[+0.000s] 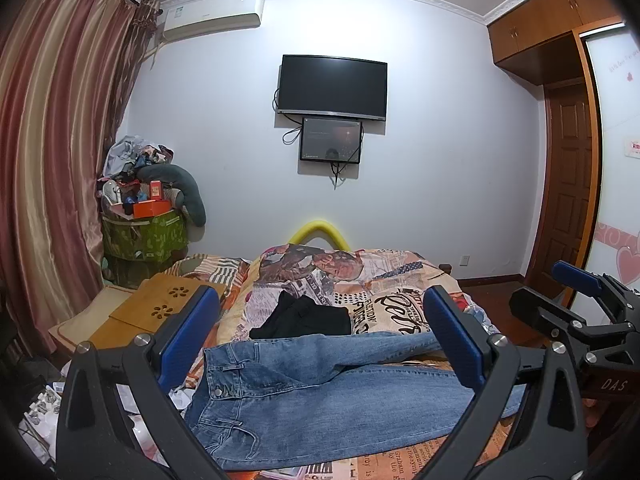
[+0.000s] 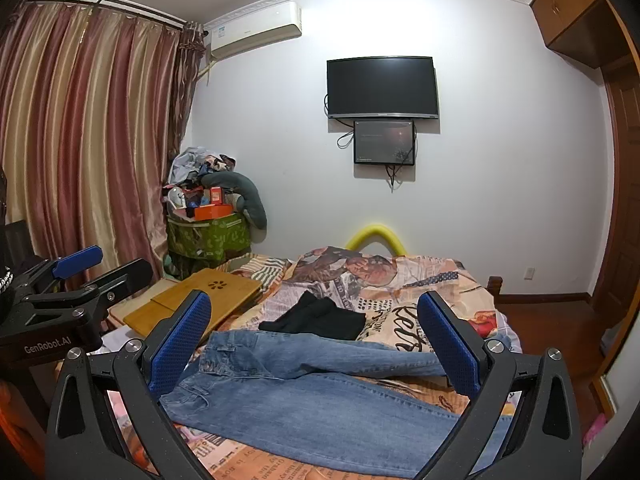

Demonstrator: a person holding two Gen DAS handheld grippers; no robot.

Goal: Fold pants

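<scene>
Blue jeans (image 1: 320, 392) lie flat across the near end of the bed, waistband at the left, legs running right; they also show in the right wrist view (image 2: 312, 396). My left gripper (image 1: 320, 340) is open and empty, held above the jeans. My right gripper (image 2: 316, 336) is open and empty too, also above the jeans. Each gripper shows in the other's view: the right one (image 1: 576, 300) at the right edge, the left one (image 2: 84, 272) at the left edge.
A folded black garment (image 1: 308, 318) lies on the patterned bedspread (image 1: 380, 276) just beyond the jeans. A wooden lap desk (image 1: 160, 308) sits at the bed's left. A cluttered green bin (image 1: 144, 236) stands by the curtain (image 1: 52, 160). A TV (image 1: 332, 86) hangs on the far wall.
</scene>
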